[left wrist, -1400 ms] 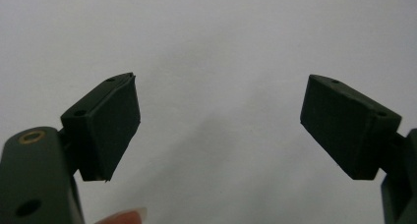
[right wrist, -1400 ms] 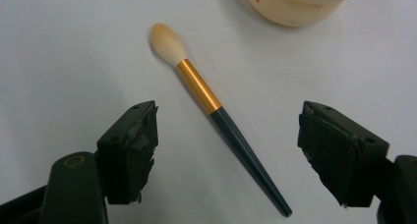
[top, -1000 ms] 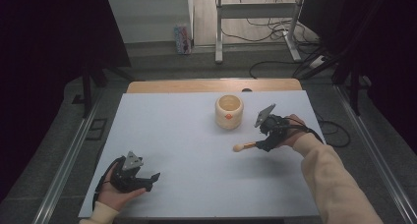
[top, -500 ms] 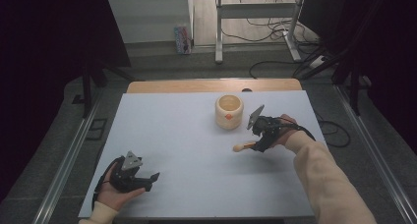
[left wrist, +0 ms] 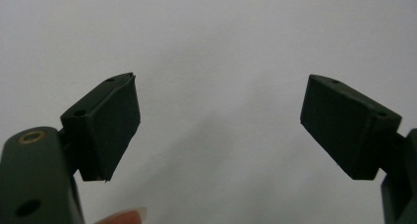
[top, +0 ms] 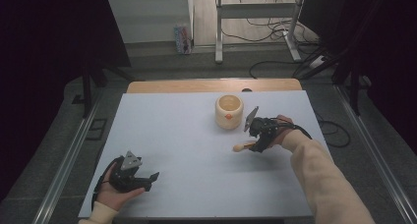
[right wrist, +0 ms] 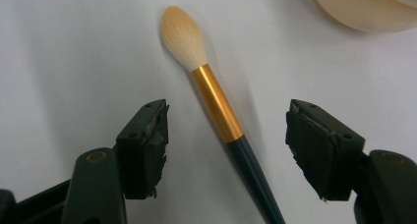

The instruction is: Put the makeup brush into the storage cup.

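A makeup brush (right wrist: 216,106) with a pale tuft, gold ferrule and dark handle lies flat on the white table. In the high view the brush (top: 242,147) sits just right of centre, in front of a cream cup (top: 228,111). My right gripper (right wrist: 226,140) hovers low over the brush with a jaw on either side of the handle; the jaws have just been closing, but the pads stand apart from the brush. From above, the right gripper (top: 256,144) is at the brush's handle end. My left gripper (top: 147,180) rests open at the near left, and between the left gripper's (left wrist: 219,126) pads is bare table.
The white table top (top: 177,135) has free room across its middle and left. A wooden strip (top: 211,85) runs along the far edge. Beyond stand desk legs and cables on the floor (top: 265,27).
The right hand has come down and a little leftward over the brush, and its jaws stand narrower around the handle. The left hand has stayed put.
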{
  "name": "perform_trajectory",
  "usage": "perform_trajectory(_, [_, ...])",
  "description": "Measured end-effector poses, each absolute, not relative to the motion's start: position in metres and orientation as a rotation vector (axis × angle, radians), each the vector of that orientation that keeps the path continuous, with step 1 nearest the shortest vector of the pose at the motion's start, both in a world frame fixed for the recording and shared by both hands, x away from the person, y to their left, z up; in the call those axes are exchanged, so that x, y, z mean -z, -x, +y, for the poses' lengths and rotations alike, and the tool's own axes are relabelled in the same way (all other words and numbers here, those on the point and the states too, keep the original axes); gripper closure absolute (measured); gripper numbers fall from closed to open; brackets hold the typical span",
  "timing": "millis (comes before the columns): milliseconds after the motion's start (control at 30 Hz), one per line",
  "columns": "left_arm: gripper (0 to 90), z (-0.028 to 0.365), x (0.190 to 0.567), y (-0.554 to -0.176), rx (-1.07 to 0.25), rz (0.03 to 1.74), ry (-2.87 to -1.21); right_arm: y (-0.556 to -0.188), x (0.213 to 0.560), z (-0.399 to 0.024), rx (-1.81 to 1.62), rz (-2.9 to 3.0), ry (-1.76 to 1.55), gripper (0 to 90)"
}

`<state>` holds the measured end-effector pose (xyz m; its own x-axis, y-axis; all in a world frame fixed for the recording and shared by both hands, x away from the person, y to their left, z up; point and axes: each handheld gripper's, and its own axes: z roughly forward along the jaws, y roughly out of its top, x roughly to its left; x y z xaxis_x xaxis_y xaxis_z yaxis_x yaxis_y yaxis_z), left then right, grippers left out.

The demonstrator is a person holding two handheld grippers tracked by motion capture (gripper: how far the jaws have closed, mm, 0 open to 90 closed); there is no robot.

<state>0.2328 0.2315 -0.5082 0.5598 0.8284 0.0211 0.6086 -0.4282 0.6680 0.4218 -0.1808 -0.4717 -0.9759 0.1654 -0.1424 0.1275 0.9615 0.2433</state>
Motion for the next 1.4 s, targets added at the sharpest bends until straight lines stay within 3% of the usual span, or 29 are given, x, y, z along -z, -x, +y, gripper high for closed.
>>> perform_trajectory(1400, [15.8,0.234,0.508,-0.232,-0.47,1.158,-2.18,-0.431,0.492,-0.171,-0.277,3.074,-0.023,69.8])
